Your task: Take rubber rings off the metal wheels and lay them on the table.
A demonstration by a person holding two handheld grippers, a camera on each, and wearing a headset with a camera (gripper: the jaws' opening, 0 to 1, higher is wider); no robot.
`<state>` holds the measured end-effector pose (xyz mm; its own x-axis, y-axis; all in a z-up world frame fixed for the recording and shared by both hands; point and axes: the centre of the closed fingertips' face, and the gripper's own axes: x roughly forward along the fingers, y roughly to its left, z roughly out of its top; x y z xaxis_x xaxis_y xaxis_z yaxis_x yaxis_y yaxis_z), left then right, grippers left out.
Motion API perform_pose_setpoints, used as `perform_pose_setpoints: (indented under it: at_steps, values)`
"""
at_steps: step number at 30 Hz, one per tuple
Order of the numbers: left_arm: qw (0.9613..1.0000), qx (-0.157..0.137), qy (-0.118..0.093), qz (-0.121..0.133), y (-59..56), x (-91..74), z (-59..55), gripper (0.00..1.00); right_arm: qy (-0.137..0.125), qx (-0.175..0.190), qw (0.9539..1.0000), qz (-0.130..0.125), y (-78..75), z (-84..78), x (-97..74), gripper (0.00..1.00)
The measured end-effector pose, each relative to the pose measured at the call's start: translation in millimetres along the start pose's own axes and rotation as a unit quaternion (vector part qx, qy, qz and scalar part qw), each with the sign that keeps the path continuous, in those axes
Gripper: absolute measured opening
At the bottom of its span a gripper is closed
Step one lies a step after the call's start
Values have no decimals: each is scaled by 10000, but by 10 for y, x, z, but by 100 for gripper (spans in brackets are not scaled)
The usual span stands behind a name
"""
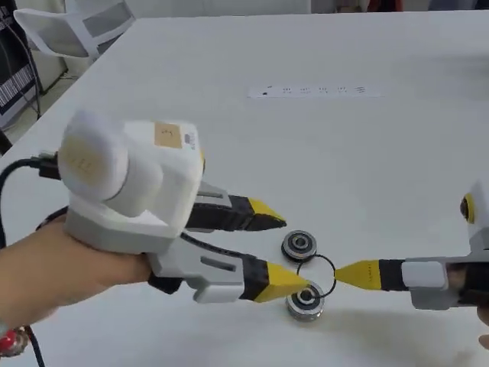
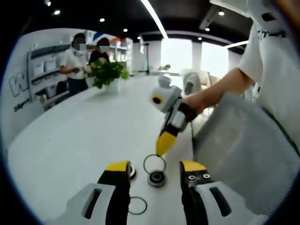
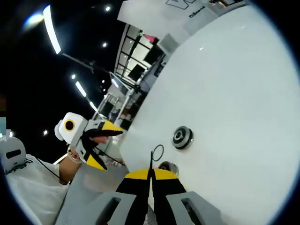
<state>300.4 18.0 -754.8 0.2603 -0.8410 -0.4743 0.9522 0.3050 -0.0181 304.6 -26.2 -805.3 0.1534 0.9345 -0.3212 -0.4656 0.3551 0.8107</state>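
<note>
Two metal wheels lie on the white table [image 1: 252,153]: a far wheel [image 1: 298,245] [image 3: 182,137] and a near wheel [image 1: 306,300] [image 2: 156,178] [image 3: 167,167]. My right gripper [image 1: 340,273] [image 3: 150,174] [image 2: 161,147] is shut on a thin black rubber ring [image 1: 318,275] [image 2: 154,163] [image 3: 157,152], whose lower edge meets the near wheel. I cannot tell if the ring still catches on that wheel. My left gripper [image 1: 289,251] [image 2: 154,167] [image 3: 105,145] stands open, its jaws on either side of the wheels and touching nothing. A second loose ring [image 2: 136,205] lies flat between its jaws.
A white power strip [image 1: 315,92] lies farther back on the table. A chair [image 1: 76,30] stands past the far left corner. A potted plant [image 2: 107,72] sits at the table's far end, with two people behind it.
</note>
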Motion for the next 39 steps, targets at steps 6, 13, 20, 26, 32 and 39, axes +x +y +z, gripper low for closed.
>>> perform_pose_setpoints:
  at_steps: [6, 13, 20, 26, 32, 39]
  values:
    - [9996, 277, -9, 97, -52, -282, -3, 47, -206, -71, 9997, -126, 171, 43, -150, 0]
    - [9986, 309, -190, 384, -3, -612, 30, 55, -338, -170, 9988, -308, 326, 80, -258, 0]
    - [9969, 168, -323, 703, 39, -941, -67, 61, -353, -328, 9980, -401, 462, 111, -252, 0]
    - [9948, 37, -245, 988, 74, -1214, -254, 65, -297, -482, 9974, -436, 612, 166, -167, 0]
    - [9914, -144, -302, 1265, 150, -1417, -375, 68, -158, -734, 9967, -303, 777, 235, 12, 0]
    - [9898, -252, -321, 1367, 150, -1516, -472, 69, 98, -925, 9953, -253, 821, 258, 274, 0]
